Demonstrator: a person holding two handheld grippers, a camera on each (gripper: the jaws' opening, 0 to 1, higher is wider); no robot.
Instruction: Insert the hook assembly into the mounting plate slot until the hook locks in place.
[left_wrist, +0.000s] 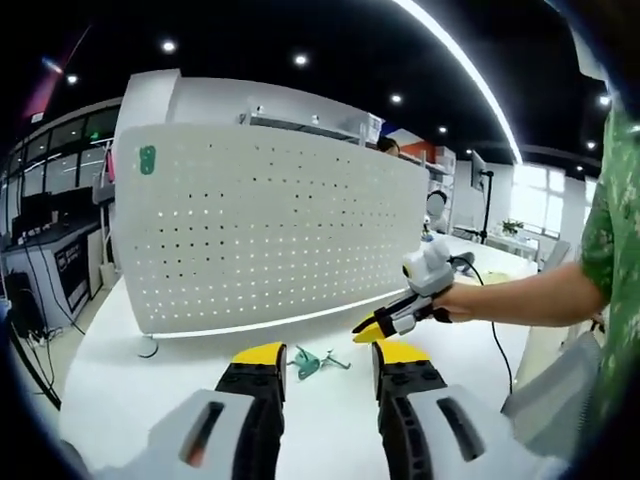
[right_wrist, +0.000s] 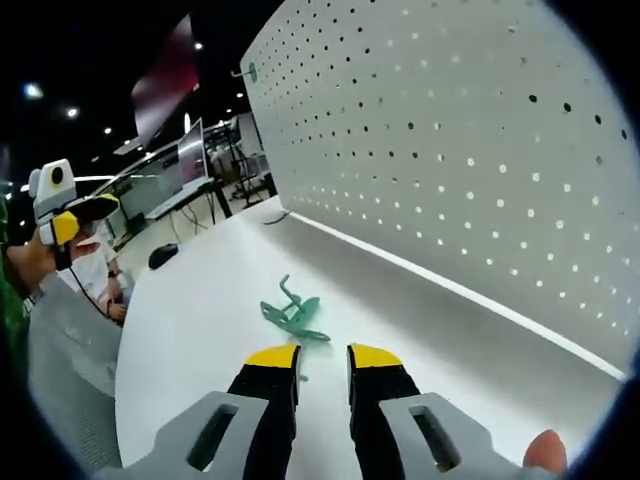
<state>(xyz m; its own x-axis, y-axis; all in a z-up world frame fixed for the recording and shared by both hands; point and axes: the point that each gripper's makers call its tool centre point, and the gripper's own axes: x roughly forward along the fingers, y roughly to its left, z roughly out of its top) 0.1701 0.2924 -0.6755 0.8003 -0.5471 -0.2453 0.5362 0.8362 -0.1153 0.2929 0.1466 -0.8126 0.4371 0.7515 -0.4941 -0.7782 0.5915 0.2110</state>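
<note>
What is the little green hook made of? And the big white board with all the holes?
The green hook looks like matte plastic on a thin metal wire, though it's small. The white pegboard looks like painted sheet metal: thin, smooth, evenly punched; hard plastic is possible.

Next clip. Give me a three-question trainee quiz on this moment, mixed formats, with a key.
1. True or false: the green hook assembly is already hanging on the white pegboard.
2. Multiple choice: the hook assembly lies on A) the white table, B) a shelf, C) the floor.
3. Fill in: the jaws of the right gripper hold ____.

Key: 1 false, it lies on the table, apart from the board. 2 A. 3 nothing; the left gripper is also open and empty.
</note>
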